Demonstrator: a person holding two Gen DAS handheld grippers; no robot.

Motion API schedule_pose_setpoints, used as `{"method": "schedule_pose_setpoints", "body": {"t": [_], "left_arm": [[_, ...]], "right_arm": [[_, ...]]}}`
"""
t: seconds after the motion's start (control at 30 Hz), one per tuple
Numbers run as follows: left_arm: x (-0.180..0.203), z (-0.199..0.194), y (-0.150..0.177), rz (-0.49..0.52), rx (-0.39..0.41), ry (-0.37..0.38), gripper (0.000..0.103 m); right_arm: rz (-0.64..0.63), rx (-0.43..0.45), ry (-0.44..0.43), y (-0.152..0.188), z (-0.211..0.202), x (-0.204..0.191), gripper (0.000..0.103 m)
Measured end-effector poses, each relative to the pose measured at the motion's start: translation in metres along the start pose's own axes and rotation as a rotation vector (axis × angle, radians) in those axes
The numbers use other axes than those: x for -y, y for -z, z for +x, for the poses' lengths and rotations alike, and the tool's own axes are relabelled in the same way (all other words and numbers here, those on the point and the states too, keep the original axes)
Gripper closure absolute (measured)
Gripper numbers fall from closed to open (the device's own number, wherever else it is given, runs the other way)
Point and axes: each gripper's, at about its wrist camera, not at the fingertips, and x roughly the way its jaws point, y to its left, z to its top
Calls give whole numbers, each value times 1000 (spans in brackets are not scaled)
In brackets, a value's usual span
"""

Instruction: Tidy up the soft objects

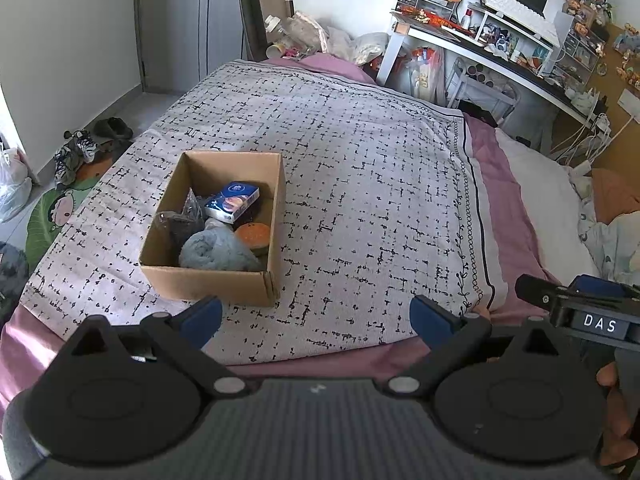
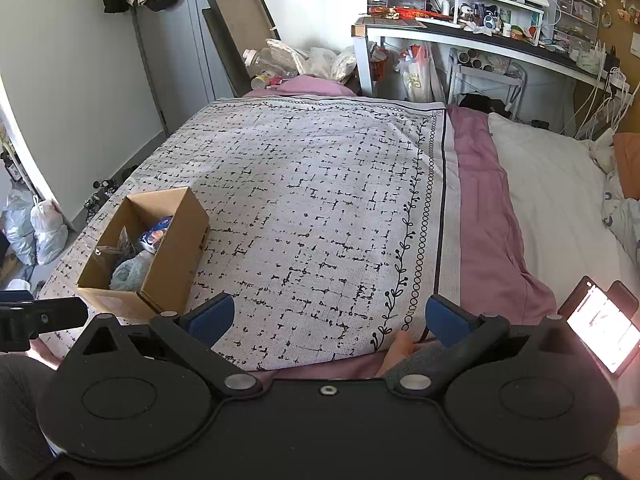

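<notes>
Left gripper (image 1: 316, 320) spread wide, empty, over near bed edge. Right gripper (image 2: 330, 318) likewise wide apart, nothing held. Ahead-left on patterned blanket (image 1: 360, 168): cardboard box (image 1: 208, 284), inside it rolled grey-blue towel (image 1: 218, 250), blue tissue pack (image 1: 232, 202), orange plush (image 1: 253, 234). Beyond, cluttered desk (image 2: 480, 40).

A bed (image 1: 516, 248) fills the middle of both views, its pink sheet covered by a white blanket (image 1: 340, 152) with black dashes. On the blanket, left of centre, stands an open cardboard box (image 1: 208, 280). A white pillow (image 2: 560, 200) lies at the right, and a lit phone (image 2: 604, 324) at the lower right.
</notes>
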Motion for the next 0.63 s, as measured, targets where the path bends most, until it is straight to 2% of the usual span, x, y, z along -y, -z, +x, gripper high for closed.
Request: {"method": "schedule_pose_setpoints", "body": {"t": [0.63], "left_arm": [[2, -1, 3, 14, 17, 6, 4]], "right_arm": [[1, -1, 1, -1, 0, 1, 0]]}}
